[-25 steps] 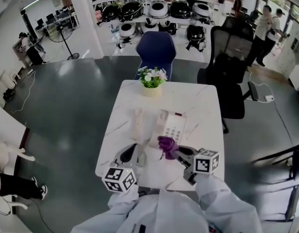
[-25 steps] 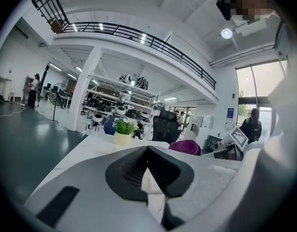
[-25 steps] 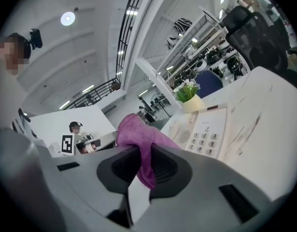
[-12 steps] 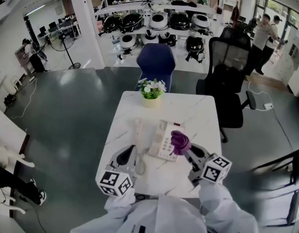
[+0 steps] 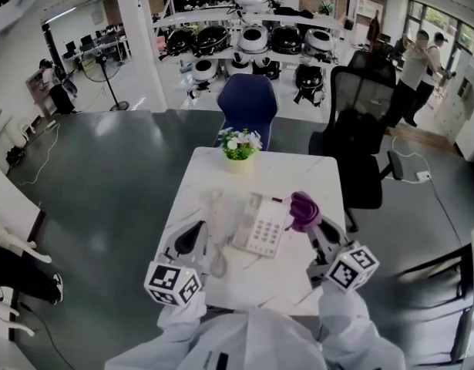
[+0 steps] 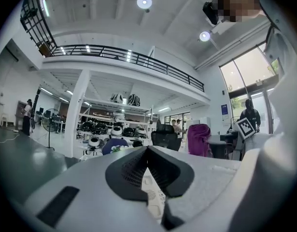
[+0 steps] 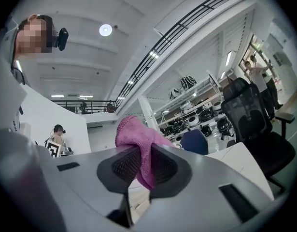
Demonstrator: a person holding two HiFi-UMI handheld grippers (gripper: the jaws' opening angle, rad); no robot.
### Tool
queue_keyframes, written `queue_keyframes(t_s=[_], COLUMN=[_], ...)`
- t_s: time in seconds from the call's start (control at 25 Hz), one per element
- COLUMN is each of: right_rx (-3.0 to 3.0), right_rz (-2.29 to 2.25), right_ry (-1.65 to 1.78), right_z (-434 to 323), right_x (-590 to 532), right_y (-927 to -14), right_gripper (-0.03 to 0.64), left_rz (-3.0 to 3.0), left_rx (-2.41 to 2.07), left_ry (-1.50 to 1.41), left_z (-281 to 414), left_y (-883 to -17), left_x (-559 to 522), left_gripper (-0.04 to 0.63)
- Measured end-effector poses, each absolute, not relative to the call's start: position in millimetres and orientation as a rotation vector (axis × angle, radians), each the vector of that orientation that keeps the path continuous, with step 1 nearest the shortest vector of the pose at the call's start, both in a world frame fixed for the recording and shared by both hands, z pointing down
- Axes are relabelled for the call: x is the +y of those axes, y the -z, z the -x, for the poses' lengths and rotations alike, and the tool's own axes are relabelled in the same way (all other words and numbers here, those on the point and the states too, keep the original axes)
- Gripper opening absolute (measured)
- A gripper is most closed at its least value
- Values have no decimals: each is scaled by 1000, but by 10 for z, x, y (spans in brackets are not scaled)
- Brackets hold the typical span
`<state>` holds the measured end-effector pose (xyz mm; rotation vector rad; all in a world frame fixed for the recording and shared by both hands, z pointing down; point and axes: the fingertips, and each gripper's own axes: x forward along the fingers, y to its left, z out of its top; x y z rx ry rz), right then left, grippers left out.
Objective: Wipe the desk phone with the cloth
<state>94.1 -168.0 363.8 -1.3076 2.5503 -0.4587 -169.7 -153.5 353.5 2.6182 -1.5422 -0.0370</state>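
The white desk phone lies mid-table with its keypad up. Its handset rests off the cradle on the table to the left, the cord looping toward me. My right gripper is shut on a purple cloth, held up just off the phone's right edge. In the right gripper view the cloth bulges from between the pads of that gripper. My left gripper hovers low beside the handset's near end, shut and holding nothing. Its own view shows a strip of the phone below the pads.
A small pot of flowers stands at the far edge of the white marble table. A blue chair is behind the table and a black office chair at its far right. People stand far off.
My right gripper has carried the cloth from the phone's near end up and to the right, off the phone's right side. The left gripper has drifted slightly left and toward me.
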Motion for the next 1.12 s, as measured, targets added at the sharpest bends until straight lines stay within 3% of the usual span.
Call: queue_keyframes(t_s=[1.12], right_rx=[2570], right_rz=[1467], right_ry=[294], right_z=[-1153], right_x=[-1709], right_y=[-3634], right_gripper=[37], left_rz=[-2594], left_rx=[-1615], left_ry=[8], left_z=[1791], left_y=[-3571], left_x=[-1543], left_gripper=[-2])
